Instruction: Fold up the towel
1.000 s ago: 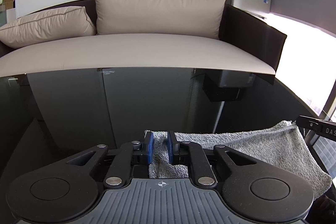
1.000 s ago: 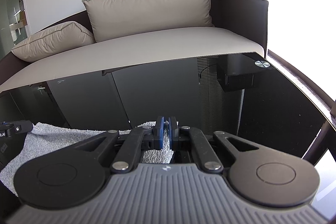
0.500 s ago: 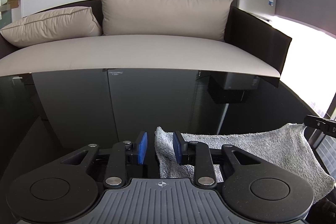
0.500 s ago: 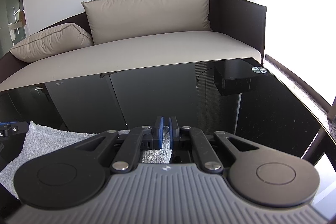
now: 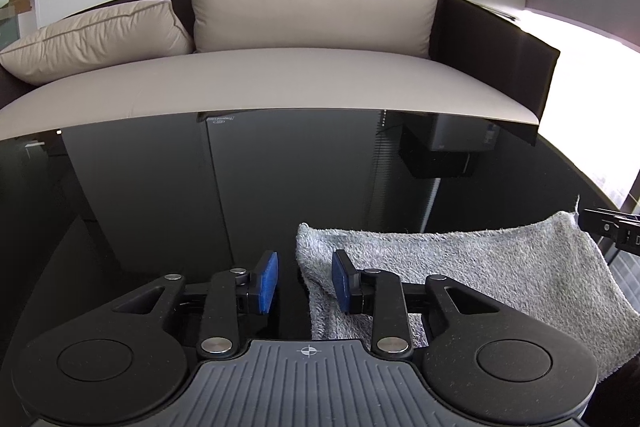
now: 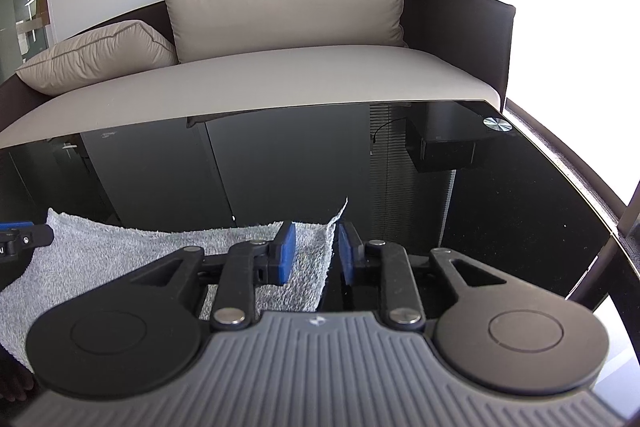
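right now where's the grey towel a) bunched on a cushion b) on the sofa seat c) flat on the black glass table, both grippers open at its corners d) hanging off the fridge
c: the grey towel lies on the black glass table, the left gripper and right gripper open at its corners.

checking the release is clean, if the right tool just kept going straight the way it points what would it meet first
Probably the towel's right corner, which stands up between the right tool's open pads; its jaws have just been opening. Past that, only the bare black glass table, then the sofa, though depth is unclear.
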Tool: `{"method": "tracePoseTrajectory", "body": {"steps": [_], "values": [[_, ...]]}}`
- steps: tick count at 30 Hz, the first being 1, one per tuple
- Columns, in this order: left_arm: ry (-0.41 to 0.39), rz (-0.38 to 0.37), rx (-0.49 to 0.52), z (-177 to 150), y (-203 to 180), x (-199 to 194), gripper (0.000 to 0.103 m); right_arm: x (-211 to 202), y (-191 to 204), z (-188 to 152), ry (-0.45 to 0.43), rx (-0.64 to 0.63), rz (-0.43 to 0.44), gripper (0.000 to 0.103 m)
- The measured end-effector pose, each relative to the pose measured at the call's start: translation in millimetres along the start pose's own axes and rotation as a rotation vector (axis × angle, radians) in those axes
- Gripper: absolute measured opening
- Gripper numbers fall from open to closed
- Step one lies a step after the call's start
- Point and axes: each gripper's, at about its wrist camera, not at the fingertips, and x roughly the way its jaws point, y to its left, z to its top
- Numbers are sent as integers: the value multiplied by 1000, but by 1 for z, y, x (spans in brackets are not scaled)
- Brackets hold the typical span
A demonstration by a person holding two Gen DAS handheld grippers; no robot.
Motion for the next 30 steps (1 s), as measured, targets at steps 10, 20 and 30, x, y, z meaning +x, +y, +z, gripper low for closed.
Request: {"method": "tracePoseTrajectory", "body": {"steps": [10,20,30], "values": [[0,-4,-18,1,3,-6,42,-4,-2,-1,39,26,10,45],[11,-28,-3,-10,4,-26,86,-20,-3,-10,80,28,4,59],[32,-69,15,-29,2,-43,94,-43,0,-20,84,17,20,65]]}}
